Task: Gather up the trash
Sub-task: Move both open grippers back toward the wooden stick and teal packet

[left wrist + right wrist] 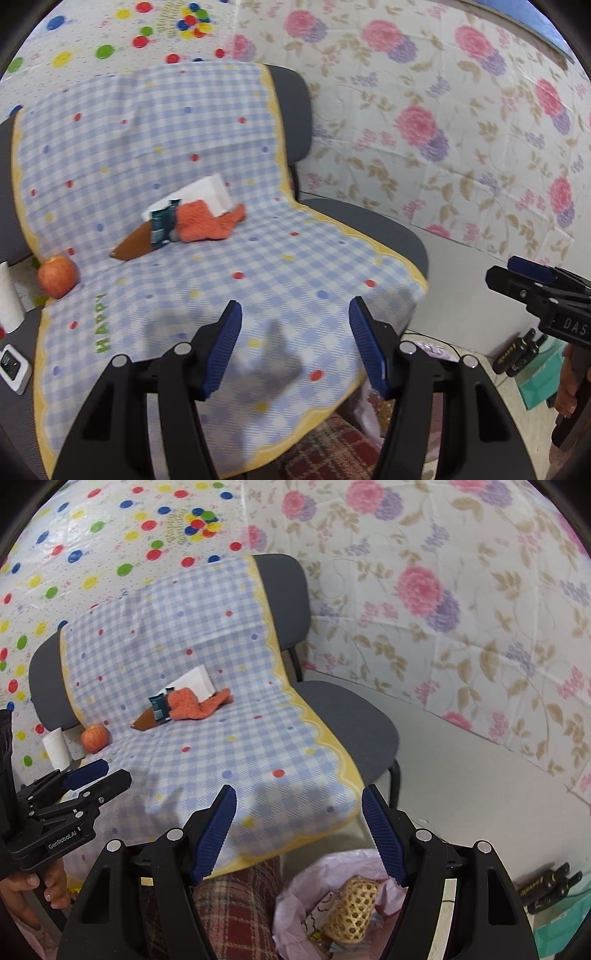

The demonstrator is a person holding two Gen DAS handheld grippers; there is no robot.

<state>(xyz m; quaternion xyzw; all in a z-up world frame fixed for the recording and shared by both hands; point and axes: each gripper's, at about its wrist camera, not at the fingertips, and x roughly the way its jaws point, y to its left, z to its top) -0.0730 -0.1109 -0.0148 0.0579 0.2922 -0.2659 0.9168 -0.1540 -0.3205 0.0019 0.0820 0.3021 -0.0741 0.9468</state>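
Both the left gripper (295,343) and right gripper (299,834) hang wide apart and empty, a brown-and-teal foil wrapper (146,240) lying well beyond their fingertips on the blue checked cloth (221,280).

Cloth (229,155) lies over the chair (295,110), covering backrest and seat, front edge hanging off. At the seat's back: box (214,194) leaning on the backrest, rag (207,221) in front of it and touching, packet (162,225) just left of the rag, pouch (135,245) sticking out left-front from the packet. Apple (58,271) further left, at the cloth edge; paper roll (57,747) left of the apple. Bin bag (325,897) on the floor below the seat's front, woven tube (352,910) inside it. Wall behind the chair.
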